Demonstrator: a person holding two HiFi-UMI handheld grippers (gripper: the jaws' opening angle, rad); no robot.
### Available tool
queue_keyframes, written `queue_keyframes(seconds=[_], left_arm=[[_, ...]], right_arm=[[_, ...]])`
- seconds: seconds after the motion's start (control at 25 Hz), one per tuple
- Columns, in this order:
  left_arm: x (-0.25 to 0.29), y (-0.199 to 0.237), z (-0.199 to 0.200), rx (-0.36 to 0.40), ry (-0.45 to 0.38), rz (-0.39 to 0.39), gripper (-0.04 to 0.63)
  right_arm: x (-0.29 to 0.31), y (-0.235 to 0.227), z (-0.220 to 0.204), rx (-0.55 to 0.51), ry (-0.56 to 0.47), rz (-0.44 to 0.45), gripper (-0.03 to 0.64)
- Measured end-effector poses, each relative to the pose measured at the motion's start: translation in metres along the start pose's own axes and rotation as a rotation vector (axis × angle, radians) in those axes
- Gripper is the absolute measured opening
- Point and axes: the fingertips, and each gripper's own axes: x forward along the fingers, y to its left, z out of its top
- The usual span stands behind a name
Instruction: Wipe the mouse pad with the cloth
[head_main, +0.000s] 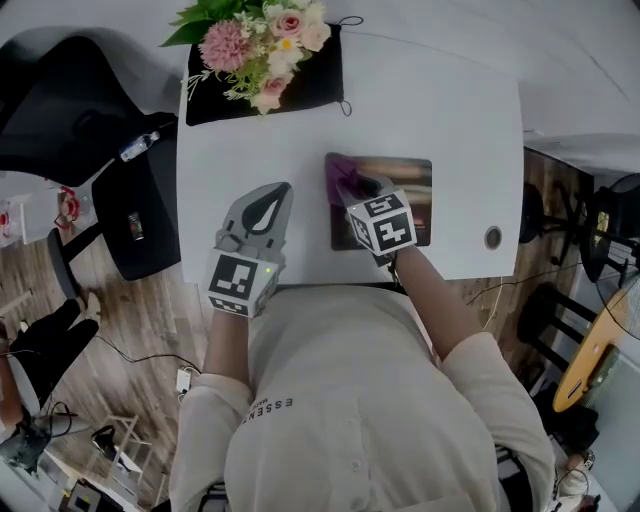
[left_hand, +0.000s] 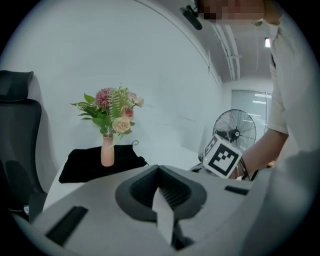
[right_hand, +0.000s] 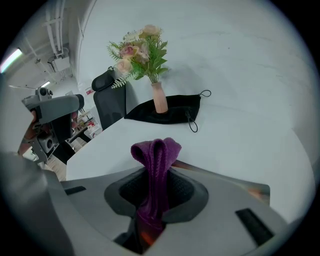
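The dark mouse pad (head_main: 402, 176) lies on the white table (head_main: 440, 110), right of centre and near the front edge. A purple cloth (head_main: 343, 176) sits bunched over the pad's left end. My right gripper (head_main: 352, 190) is shut on that cloth, and in the right gripper view the purple cloth (right_hand: 156, 150) stands up in a fold between the jaws of the right gripper (right_hand: 153, 192), with a strip of the mouse pad (right_hand: 250, 187) showing just beyond. My left gripper (head_main: 272, 192) rests over bare table left of the pad, shut and empty; the left gripper (left_hand: 162, 197) shows nothing between its jaws.
A pink vase of flowers (head_main: 265, 35) stands on a black pouch (head_main: 310, 88) at the table's far edge. A black office chair (head_main: 60, 100) is off to the left. A round cable hole (head_main: 493, 237) lies right of the pad. A floor fan (left_hand: 235, 130) stands beyond the table.
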Motion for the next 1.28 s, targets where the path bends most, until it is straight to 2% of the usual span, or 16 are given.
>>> queue_keyframes(seconds=[0.24, 0.48, 0.92, 1.28], left_arm=[[0.000, 0.011, 0.000, -0.015, -0.011, 0.041, 0.000], [0.008, -0.002, 0.015, 0.023, -0.048, 0.045, 0.000], [0.016, -0.035, 0.031, 0.035, -0.044, 0.073, 0.000], [0.031, -0.056, 0.030, 0.074, -0.075, 0.069, 0.000]], right_arm=[[0.009, -0.007, -0.002, 0.030, 0.020, 0.032, 0.094], [0.005, -0.017, -0.005, 0.082, 0.012, 0.061, 0.095], [-0.015, -0.057, -0.019, 0.124, 0.017, 0.047, 0.098], [-0.041, -0.098, -0.040, 0.142, 0.010, -0.018, 0.101]])
